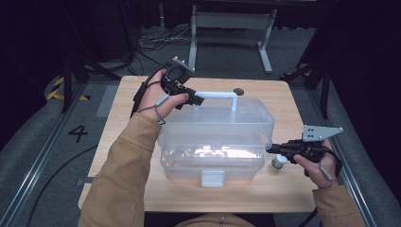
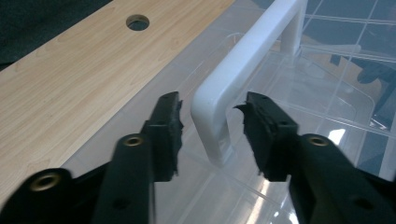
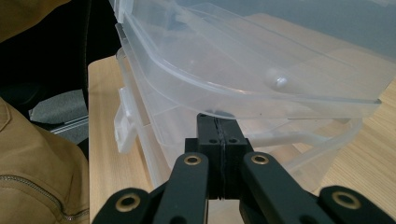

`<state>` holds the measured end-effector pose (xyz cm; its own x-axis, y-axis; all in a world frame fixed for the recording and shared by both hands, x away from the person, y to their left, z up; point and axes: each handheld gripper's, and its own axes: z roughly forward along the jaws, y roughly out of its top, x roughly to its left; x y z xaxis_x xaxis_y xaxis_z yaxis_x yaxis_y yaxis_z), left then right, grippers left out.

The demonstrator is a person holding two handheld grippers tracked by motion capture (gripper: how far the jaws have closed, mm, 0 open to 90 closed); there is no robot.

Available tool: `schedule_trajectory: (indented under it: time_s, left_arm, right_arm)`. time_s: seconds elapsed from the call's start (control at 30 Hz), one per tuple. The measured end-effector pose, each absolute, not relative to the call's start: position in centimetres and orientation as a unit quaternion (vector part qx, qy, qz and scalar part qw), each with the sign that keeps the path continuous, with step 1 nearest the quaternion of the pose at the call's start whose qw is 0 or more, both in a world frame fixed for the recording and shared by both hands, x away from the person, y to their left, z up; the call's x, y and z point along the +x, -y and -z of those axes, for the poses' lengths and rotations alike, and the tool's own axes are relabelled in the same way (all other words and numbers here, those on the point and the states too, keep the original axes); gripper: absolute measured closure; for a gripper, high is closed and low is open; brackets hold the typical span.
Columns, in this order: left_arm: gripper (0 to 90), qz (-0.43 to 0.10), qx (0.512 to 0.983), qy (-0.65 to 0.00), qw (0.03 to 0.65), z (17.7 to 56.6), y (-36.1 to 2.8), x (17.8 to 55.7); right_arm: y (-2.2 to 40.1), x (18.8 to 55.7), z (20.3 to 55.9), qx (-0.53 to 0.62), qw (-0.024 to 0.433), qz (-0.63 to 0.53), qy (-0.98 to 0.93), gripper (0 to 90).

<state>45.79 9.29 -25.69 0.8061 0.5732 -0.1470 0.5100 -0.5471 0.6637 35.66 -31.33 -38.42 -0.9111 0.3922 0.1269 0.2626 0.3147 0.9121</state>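
The clear plastic box sits in the middle of the table, its lid raised a little off the base on the person's right, where the right gripper pokes its tips, pressed together with nothing between them, into the gap under the lid's edge. The left gripper stands at the white handle on top of the lid, its jaws apart on either side of the handle's near post without pressing on it. The main risk, as I judge it, is that the lid now rests only on those thin closed tips: if the right hand tilts or draws back, the lid could slip off and drop shut, perhaps jolting the light box sideways. With the handle loose between open jaws, the left gripper cannot catch it. A push from the right could also slide the box toward the small green-and-white bottle just beside its right end and knock it over. The front latch hangs undone. The table is pale wood-grain board with a round hole near the far edge; around it lie grey carpet, trailing cables, a metal frame, dark curtains and a painted number four on the floor.
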Motion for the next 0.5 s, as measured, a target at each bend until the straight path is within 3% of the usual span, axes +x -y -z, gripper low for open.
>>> schedule_trajectory:
  time_s: [0.3, 0.5]
  left_arm:
    - [51.2, -0.076, 0.870, -0.303, 0.381, 23.9, -10.7, 43.4]
    - [58.6, -0.069, 0.862, -0.292, 0.409, 23.0, -12.4, 41.1]
  right_arm:
    - [31.2, 35.7, 38.3, 0.204, 0.061, -0.549, -0.808, 90.0]
    - [31.1, 35.6, 38.2, 0.206, 0.064, -0.551, -0.806, 90.0]
